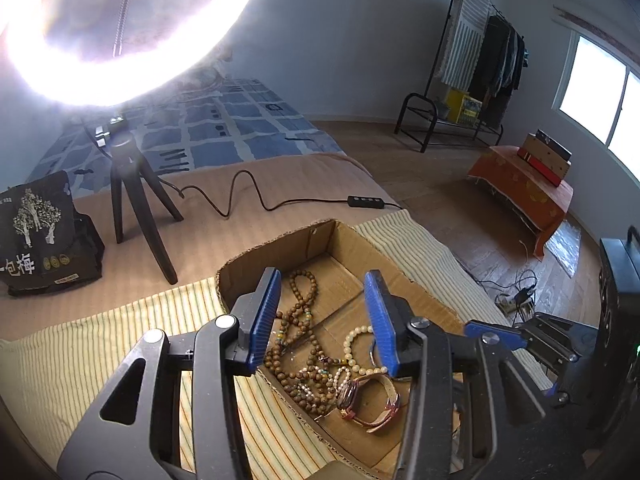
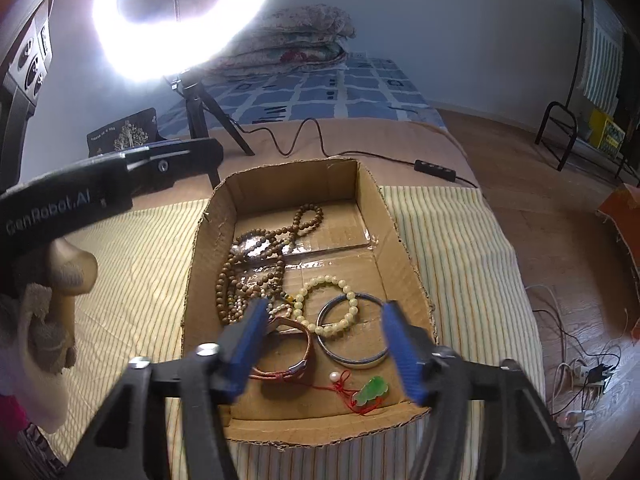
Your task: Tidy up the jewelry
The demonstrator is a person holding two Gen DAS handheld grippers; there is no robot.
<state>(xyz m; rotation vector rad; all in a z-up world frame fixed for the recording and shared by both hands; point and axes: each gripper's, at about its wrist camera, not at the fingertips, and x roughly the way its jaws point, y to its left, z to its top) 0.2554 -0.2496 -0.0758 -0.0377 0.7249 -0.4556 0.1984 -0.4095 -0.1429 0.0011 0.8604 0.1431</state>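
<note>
An open cardboard box (image 2: 404, 256) sits on a striped cloth and holds jewelry. Inside lie a long brown bead necklace (image 2: 256, 248), a pale bead bracelet (image 2: 348, 308), a dark bangle (image 2: 360, 358), a brown leather watch (image 2: 298, 342) and a green pendant on a red cord (image 2: 373, 390). My right gripper (image 2: 326, 344) is open and empty above the box's near end. My left gripper (image 1: 322, 316) is open and empty over the box (image 1: 280, 248), above the brown beads (image 1: 298, 320), the pale bracelet (image 1: 354, 346) and the watch (image 1: 372, 404).
A ring light on a black tripod (image 1: 136, 200) stands behind the box, its cable and switch (image 1: 366, 201) trailing right. A black printed bag (image 1: 40, 232) sits at the left. The bed's edge drops to a wooden floor (image 1: 460, 200) on the right.
</note>
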